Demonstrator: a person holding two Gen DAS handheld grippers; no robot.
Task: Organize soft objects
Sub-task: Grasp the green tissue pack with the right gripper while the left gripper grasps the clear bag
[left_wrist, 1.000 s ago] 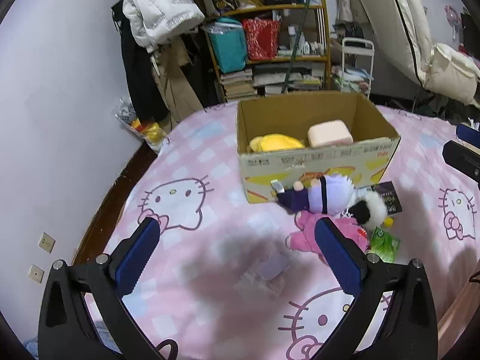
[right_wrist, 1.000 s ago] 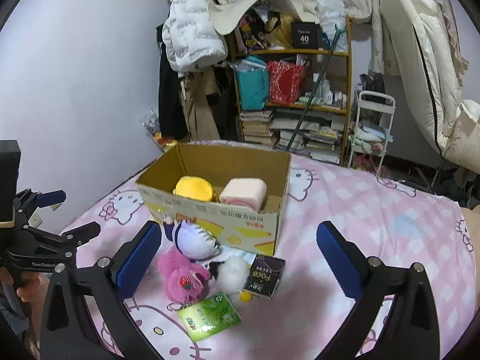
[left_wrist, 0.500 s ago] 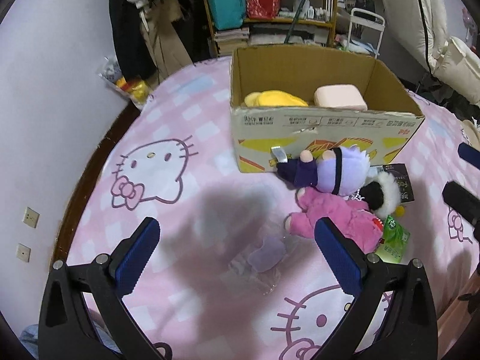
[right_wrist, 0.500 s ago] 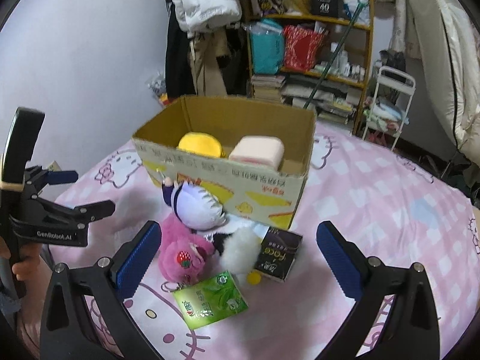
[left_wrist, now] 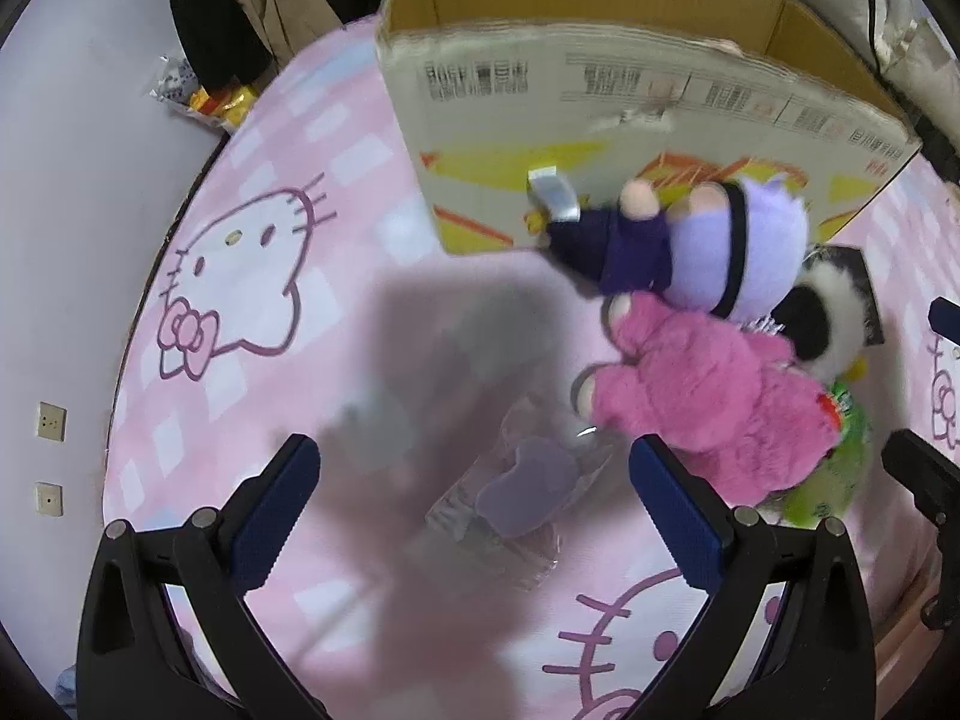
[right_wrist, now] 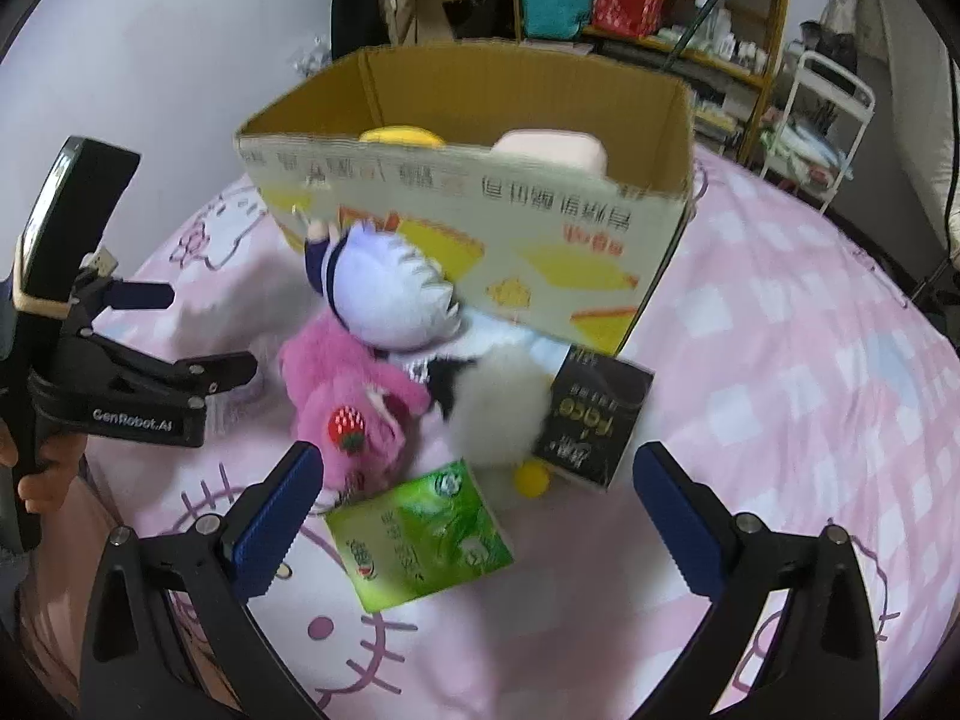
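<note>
A cardboard box point(left_wrist: 630, 102) point(right_wrist: 480, 216) stands on the pink bedspread, holding a yellow soft item point(right_wrist: 401, 135) and a pale pink cushion point(right_wrist: 549, 150). Against its front lie a purple-and-lilac doll point(left_wrist: 702, 246) point(right_wrist: 384, 288), a pink plush point(left_wrist: 714, 396) point(right_wrist: 348, 396) and a black-and-white fluffy toy point(left_wrist: 828, 324) point(right_wrist: 492, 402). My left gripper point(left_wrist: 474, 510) is open above a clear bag with a lilac piece point(left_wrist: 528, 486), the pink plush just right of it. My right gripper point(right_wrist: 468, 516) is open over a green packet point(right_wrist: 420, 534).
A black box point(right_wrist: 591, 414) and a small yellow ball point(right_wrist: 533, 480) lie beside the fluffy toy. The left gripper's handle, held by a hand point(right_wrist: 42, 480), shows at the right wrist view's left. Shelves point(right_wrist: 660, 6) and a white rack point(right_wrist: 822, 120) stand behind the bed. A wall point(left_wrist: 66, 240) runs along the left.
Both grippers have moved forward and down toward the toys in front of the box. The box and toys now fill more of each view. Both stay open.
</note>
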